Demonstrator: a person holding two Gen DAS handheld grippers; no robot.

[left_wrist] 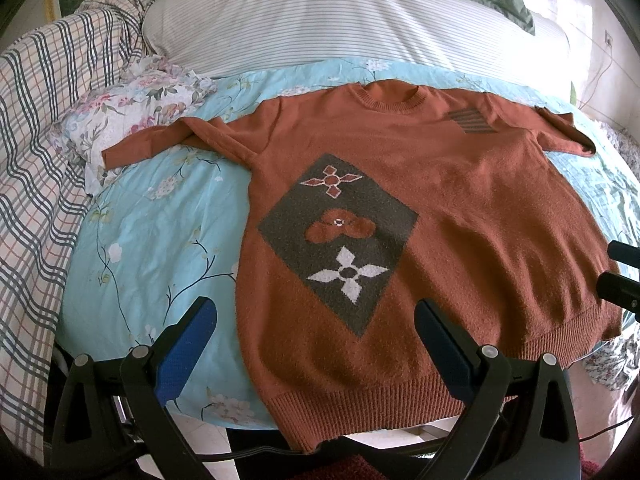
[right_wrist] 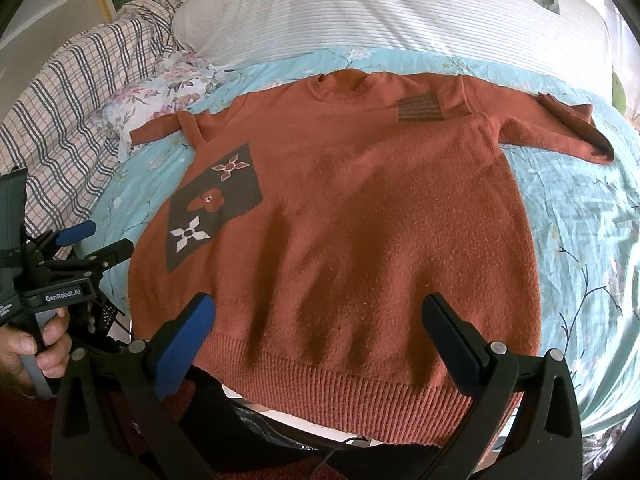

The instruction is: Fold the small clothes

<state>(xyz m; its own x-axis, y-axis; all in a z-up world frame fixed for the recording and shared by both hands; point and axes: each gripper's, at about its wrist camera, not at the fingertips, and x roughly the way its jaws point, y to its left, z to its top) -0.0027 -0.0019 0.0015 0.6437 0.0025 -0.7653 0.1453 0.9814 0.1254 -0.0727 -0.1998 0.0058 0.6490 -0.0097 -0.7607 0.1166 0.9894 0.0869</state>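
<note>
A rust-orange knit sweater [left_wrist: 460, 208] lies flat, front up, on the bed, with a dark diamond patch of flower shapes [left_wrist: 340, 240] on its left side. It also shows in the right wrist view [right_wrist: 360, 220]. Both sleeves are spread out to the sides. My left gripper [left_wrist: 316, 320] is open and empty, hovering over the sweater's lower left hem. My right gripper [right_wrist: 318, 312] is open and empty, over the lower middle hem. The left gripper also shows at the left of the right wrist view [right_wrist: 100, 242].
The light blue floral sheet [left_wrist: 152, 248] covers the bed. A striped white pillow [left_wrist: 320, 20], a plaid blanket [left_wrist: 36, 160] and a floral cloth [left_wrist: 132, 108] lie behind and to the left. The bed's near edge runs under the hem.
</note>
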